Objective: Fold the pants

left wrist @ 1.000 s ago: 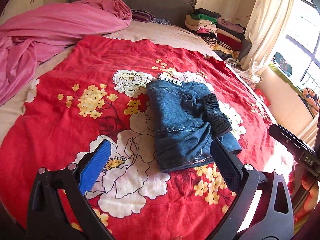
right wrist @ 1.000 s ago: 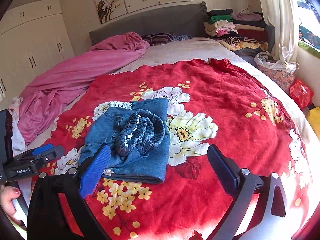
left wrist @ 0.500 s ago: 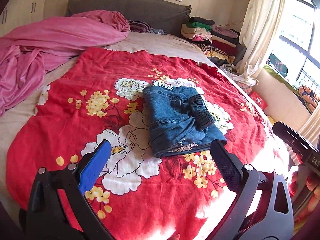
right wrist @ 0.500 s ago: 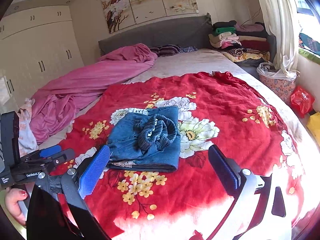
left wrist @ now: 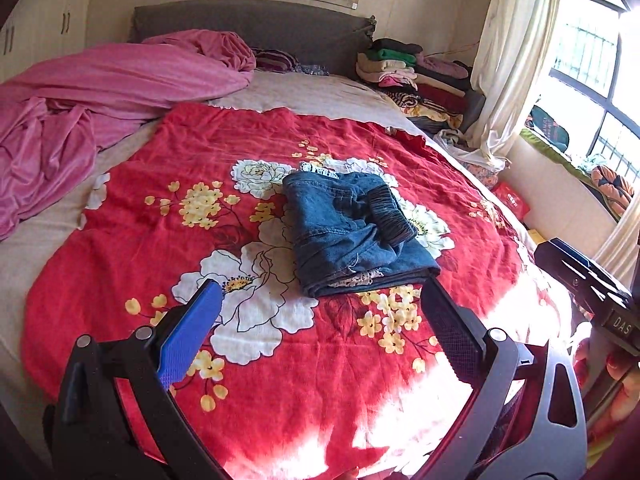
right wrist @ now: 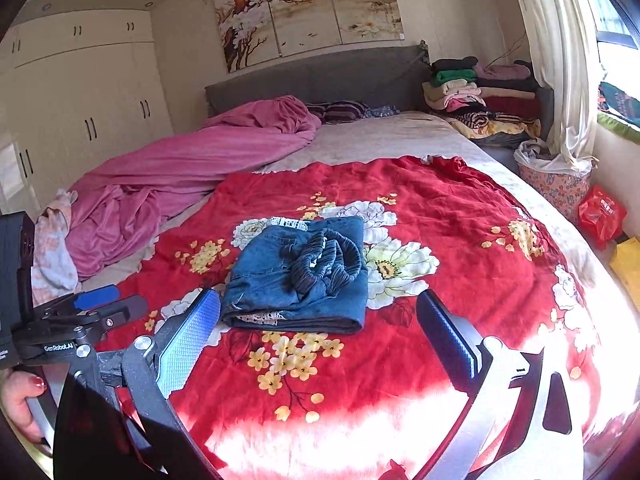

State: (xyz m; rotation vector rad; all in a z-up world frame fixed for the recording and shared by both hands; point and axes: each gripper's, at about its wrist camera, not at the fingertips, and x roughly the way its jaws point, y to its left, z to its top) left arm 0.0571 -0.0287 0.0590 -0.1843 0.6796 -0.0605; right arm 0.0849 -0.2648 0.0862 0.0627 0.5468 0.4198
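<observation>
Blue denim pants [left wrist: 352, 232] lie folded into a compact bundle on the red floral blanket [left wrist: 200, 152], dark elastic waistband on top, white lace trim showing at the near and far ends. The same pants [right wrist: 300, 276] appear in the right wrist view. My left gripper [left wrist: 320, 312] hangs open over the blanket, short of the bundle's near edge, holding nothing. My right gripper [right wrist: 318, 332] is open too, just in front of the pants and above the blanket. The left gripper's body [right wrist: 72, 320] shows at the left of the right wrist view, a hand [right wrist: 20, 400] on its handle.
A crumpled pink blanket [left wrist: 100, 100] covers the bed's far left. Folded clothes [left wrist: 416, 76] are stacked by the grey headboard [right wrist: 320, 76]. A floral basket [right wrist: 556, 188] and red bag [right wrist: 602, 216] stand on the floor right of the bed, beside the curtain [left wrist: 504, 60].
Both grippers have drawn back and risen away from the folded pants, so the bundle looks smaller and more of the room shows. The pants have not moved.
</observation>
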